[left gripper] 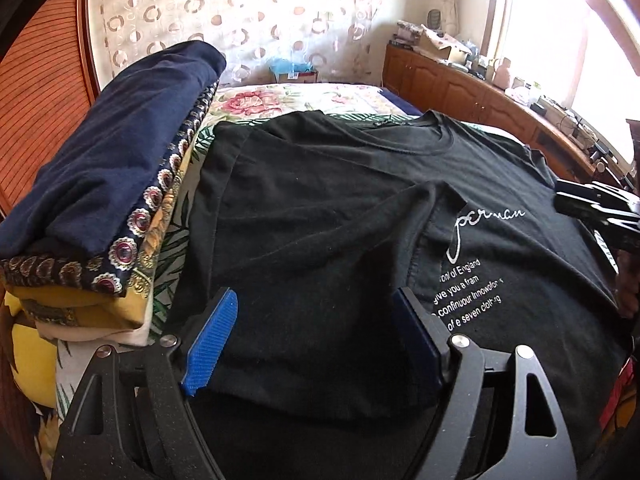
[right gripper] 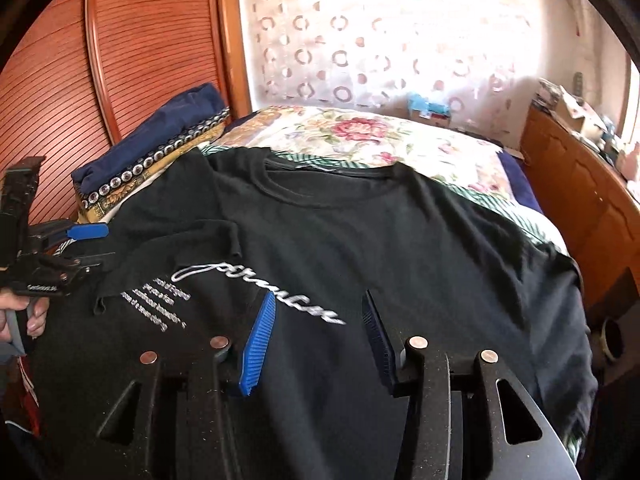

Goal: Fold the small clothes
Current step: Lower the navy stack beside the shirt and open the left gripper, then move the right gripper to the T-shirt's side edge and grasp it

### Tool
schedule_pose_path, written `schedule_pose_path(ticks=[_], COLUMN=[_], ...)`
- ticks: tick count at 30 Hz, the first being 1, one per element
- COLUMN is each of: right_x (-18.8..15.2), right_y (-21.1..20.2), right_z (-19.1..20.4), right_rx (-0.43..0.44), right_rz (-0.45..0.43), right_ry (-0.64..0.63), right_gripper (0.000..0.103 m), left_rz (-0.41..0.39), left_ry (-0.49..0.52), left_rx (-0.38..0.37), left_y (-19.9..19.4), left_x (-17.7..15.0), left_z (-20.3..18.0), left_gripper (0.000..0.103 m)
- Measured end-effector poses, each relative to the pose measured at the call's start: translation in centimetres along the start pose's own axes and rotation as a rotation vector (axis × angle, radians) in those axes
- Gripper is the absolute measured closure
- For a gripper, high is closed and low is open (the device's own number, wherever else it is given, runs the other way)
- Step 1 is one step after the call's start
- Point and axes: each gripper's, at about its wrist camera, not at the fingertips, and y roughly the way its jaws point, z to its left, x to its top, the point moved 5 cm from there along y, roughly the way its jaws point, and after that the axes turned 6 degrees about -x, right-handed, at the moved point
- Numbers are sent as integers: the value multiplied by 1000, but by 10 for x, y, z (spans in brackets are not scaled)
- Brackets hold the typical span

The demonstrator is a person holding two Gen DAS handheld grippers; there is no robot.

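1. In the left wrist view, we see the left gripper (left gripper: 316,340) at the bottom centre, its jaws standing wide with nothing pinched. The black T-shirt (left gripper: 340,208) fills the middle of the frame, spread on the bed (left gripper: 280,96), one sleeve folded inward. A stack of folded clothes (left gripper: 108,200) sits at the left.

2. In the right wrist view, we see the right gripper (right gripper: 318,340) at the bottom centre, jaws parted and empty above the shirt's white lettering (right gripper: 256,292). The left gripper appears at the left edge.
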Motion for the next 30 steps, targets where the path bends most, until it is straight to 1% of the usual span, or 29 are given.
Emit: schedule_pose_path(ticks=[6, 8, 12, 18, 25, 28, 30], right_x=[-13, -18, -28, -48, -70, -80, -82], right_y=[-21, -27, -36, -53, -71, -78, -79], right_z=[-13, -21, -34, -71, -116, -134, -137], right_rx=[-38, -56, -100, -174, -280, -294, -296], right_rz=[-13, -12, -2, 20, 58, 72, 77], right_ry=[47, 64, 96, 161, 231, 274, 289], right_gripper=[56, 56, 56, 56, 56, 56, 56], left_rz=[21, 39, 56, 62, 62, 63, 63], left_ry=[5, 3, 27, 35, 34, 34, 33], left_rx=[-1, -3, 16, 22, 21, 22, 19], left_y=[6, 10, 13, 15, 15, 16, 15], left_x=[1, 1, 1, 1, 1, 1, 0], left_z=[-2, -2, -5, -7, -7, -7, -8], left_gripper=[23, 23, 21, 18, 18, 18, 18])
